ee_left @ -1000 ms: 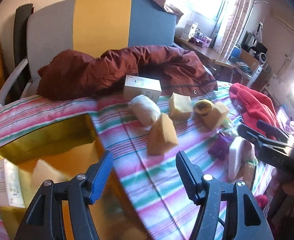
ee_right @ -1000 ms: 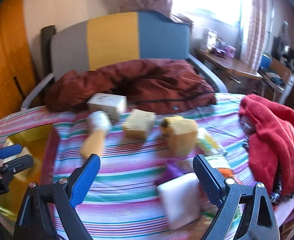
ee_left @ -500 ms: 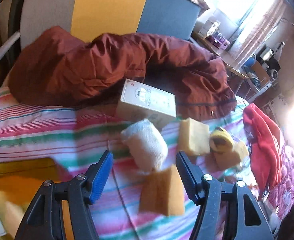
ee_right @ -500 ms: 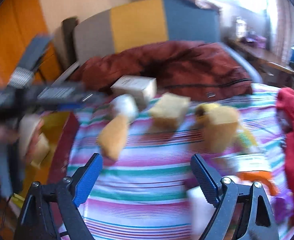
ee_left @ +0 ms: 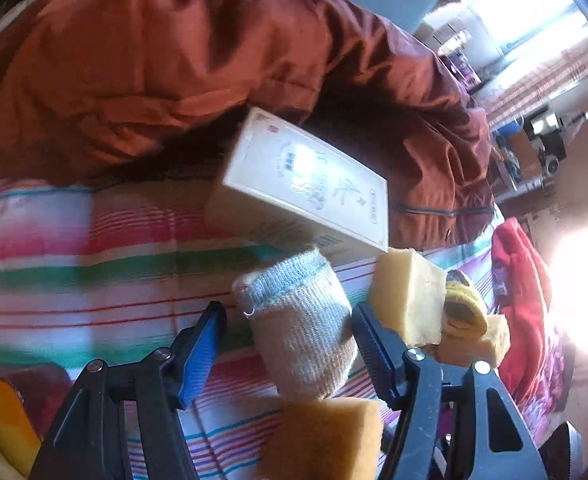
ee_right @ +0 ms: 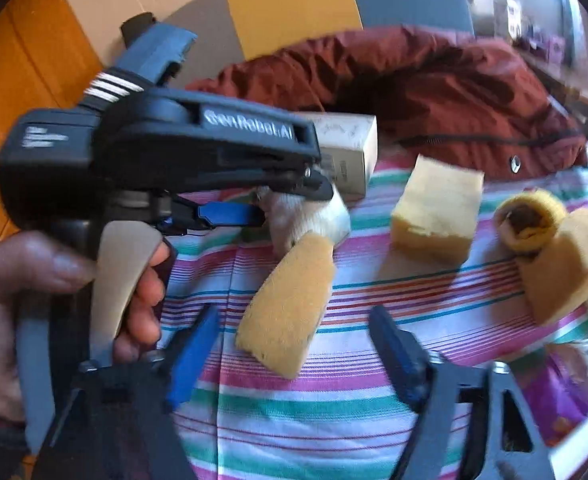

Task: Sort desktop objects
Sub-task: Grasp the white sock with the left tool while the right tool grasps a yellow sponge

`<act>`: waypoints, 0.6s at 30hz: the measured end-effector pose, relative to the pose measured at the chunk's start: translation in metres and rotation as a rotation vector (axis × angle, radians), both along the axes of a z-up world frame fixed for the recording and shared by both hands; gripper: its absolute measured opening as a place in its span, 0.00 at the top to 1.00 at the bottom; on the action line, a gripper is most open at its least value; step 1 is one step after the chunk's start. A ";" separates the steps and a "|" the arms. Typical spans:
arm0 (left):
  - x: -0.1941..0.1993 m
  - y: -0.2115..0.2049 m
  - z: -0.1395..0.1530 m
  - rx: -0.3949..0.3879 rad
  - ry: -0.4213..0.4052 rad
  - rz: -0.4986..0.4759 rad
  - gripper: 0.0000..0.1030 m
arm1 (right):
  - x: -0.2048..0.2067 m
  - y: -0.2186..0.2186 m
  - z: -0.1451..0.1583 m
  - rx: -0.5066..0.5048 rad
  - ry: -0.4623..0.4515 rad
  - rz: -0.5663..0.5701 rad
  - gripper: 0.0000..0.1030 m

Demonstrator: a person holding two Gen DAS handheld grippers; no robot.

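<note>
Two views are showing us the same striped bed cover [ee_left: 74, 280]. From the left wrist, we are looking down at a rolled grey-and-cream sock [ee_left: 301, 320] lying at lower centre, between the fingers of the left claw [ee_left: 288, 344]. Its jaws are standing apart; the black finger at the right looks to be touching or almost touching the sock, while the blue pad [ee_left: 200, 352] at the left is staying clear of it. We are seeing a cream carton [ee_left: 305, 184] just above the sock, leaning against a rust-red jacket [ee_left: 198, 52] that is filling the upper frame. A yellow sponge block [ee_left: 409, 296] is sitting right of the sock, a yellow rolled sock [ee_left: 463, 308] beyond it, and an orange sponge wedge [ee_left: 325, 436] along the bottom edge.

From the right wrist, we are seeing the left claw [ee_right: 290, 204] reaching in from the left, a hand [ee_right: 54, 288] gripping its handle, its tips around the pale sock [ee_right: 313, 220] at centre. The right claw [ee_right: 294, 352] is closing at the bottom of the frame, its pads not touching anything; the orange wedge [ee_right: 286, 304] is lying just above the gap between them. The yellow block [ee_right: 437, 212] is resting right of centre, and the yellow sock [ee_right: 529, 220] at far right.
</note>
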State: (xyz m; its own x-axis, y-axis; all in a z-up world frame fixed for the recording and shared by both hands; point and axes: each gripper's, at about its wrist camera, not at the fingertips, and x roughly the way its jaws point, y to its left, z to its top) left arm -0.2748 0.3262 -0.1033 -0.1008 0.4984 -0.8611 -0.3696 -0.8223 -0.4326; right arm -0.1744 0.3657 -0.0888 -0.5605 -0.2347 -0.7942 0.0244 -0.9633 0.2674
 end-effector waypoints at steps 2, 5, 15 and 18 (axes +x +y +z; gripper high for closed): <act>0.002 0.005 -0.002 0.001 0.004 -0.020 0.37 | -0.002 0.001 -0.004 0.002 -0.004 0.002 0.51; 0.007 0.012 -0.004 0.006 0.028 -0.043 0.42 | 0.001 -0.001 -0.003 0.010 0.009 0.016 0.61; 0.052 -0.001 0.031 0.010 0.182 -0.081 0.53 | 0.028 0.011 0.013 0.052 0.033 0.000 0.64; 0.069 -0.020 0.049 0.023 0.222 -0.064 0.53 | 0.039 0.019 0.022 0.040 0.045 -0.015 0.64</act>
